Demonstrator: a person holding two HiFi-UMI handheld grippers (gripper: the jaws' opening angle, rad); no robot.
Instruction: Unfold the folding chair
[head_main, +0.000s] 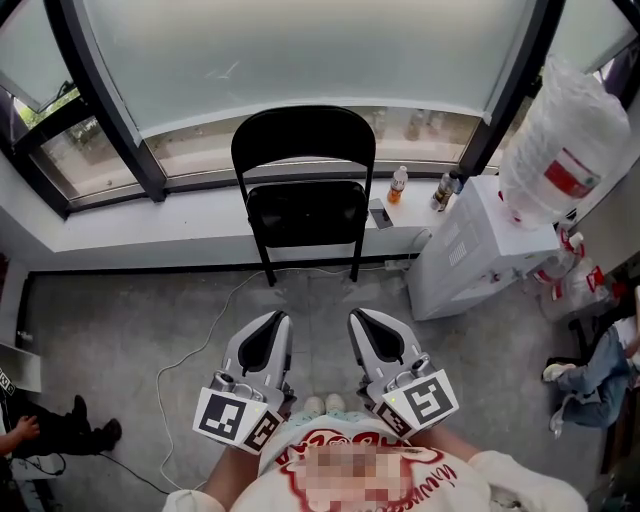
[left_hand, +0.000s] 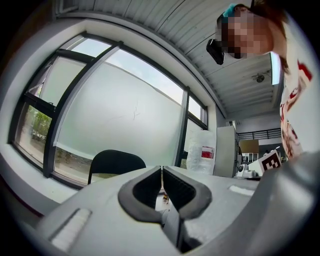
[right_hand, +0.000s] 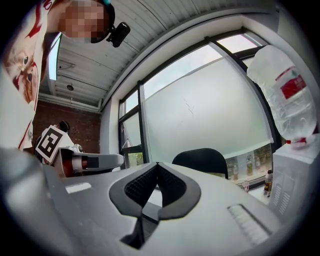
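A black folding chair (head_main: 304, 150) stands against the window ledge with its seat (head_main: 305, 213) folded down flat and its legs on the floor. My left gripper (head_main: 274, 322) and right gripper (head_main: 360, 320) hang side by side close to my body, well short of the chair, pointing toward it. Both are shut with nothing between the jaws. In the left gripper view the chair's backrest (left_hand: 116, 162) shows beyond the shut left gripper (left_hand: 162, 170). The right gripper view has the backrest (right_hand: 200, 160) behind the closed right gripper (right_hand: 157, 165).
A white water dispenser (head_main: 470, 250) with a large bottle (head_main: 560, 140) stands right of the chair. Small bottles (head_main: 398, 184) sit on the ledge (head_main: 120, 225). A white cable (head_main: 215, 310) trails over the floor. People sit at the far right (head_main: 600, 370) and lower left (head_main: 40, 430).
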